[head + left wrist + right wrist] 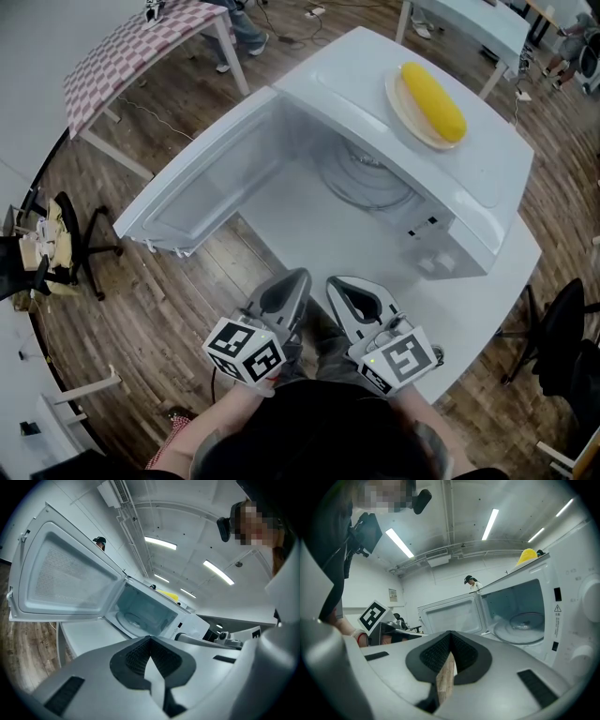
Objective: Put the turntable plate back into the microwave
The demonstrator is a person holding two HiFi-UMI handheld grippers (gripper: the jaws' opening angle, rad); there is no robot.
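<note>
white table (487,300) | microwave (375,84) open on it | wood floor (187,291) | checkered table (131,42) behind

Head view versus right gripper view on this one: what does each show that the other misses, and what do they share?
Only the head view shows the plate under the yellow item, and the checked table. Only the right gripper view shows the control knobs and ceiling lights. Both show the yellow item, the open microwave door, the turntable plate inside, and the shut right tongs.
</note>
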